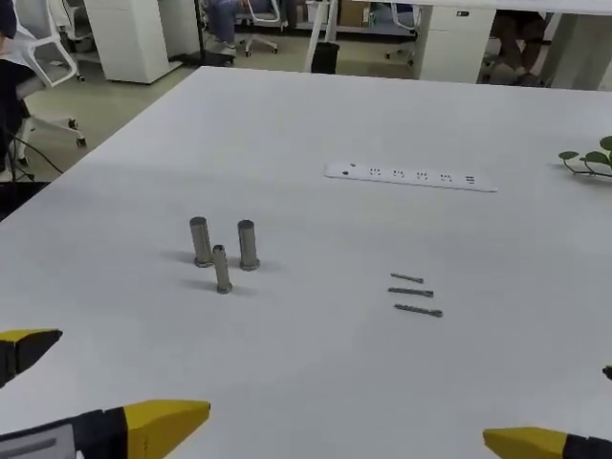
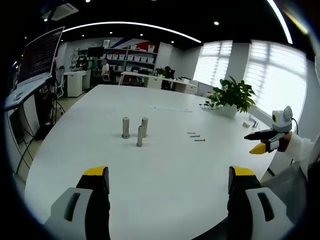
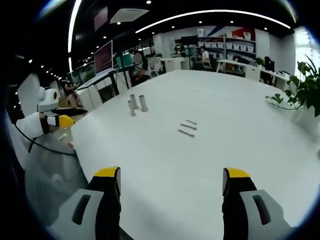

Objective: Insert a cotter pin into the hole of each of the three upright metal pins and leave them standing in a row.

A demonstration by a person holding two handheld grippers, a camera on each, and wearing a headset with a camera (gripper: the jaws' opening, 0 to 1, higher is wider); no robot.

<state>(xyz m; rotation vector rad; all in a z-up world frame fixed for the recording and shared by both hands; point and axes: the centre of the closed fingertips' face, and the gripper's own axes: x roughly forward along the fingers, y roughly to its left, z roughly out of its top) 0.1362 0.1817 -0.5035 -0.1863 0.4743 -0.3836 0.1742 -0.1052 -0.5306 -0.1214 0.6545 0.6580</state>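
White worktable in an open office: three upright metal pins clustered, three cotter pins lying well apart to their right, power strip beyond. Left gripper and right gripper hover over the near edge, jaws apart, empty.

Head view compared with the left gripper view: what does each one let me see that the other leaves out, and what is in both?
The head view adds the socket holes of the power strip, a mere pale streak in the other. The left gripper view adds bright windows, ceiling lights and the whole potted plant, of which the head view catches a few leaves. Both share the white table, three upright metal pins in a cluster, and three cotter pins lying apart from them.
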